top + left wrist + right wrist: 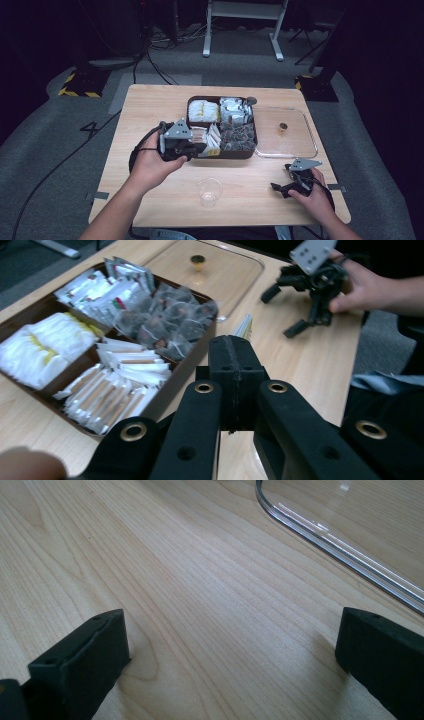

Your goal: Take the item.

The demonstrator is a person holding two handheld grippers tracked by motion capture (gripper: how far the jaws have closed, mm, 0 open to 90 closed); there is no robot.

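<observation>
Beside brown tray (197,357) — left gripper (235,347) pinches packet (244,327); print illegible.

One four-compartment tray (190,111), one clear lid (300,145), one plastic cup (209,191), two tongs.

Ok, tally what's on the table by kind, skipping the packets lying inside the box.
Brown compartment box: 1
Clear lid: 1
Clear plastic cup: 1
Claws: 2, left claw and right claw
Packet pinched in left claw: 1
Total: 6
</observation>
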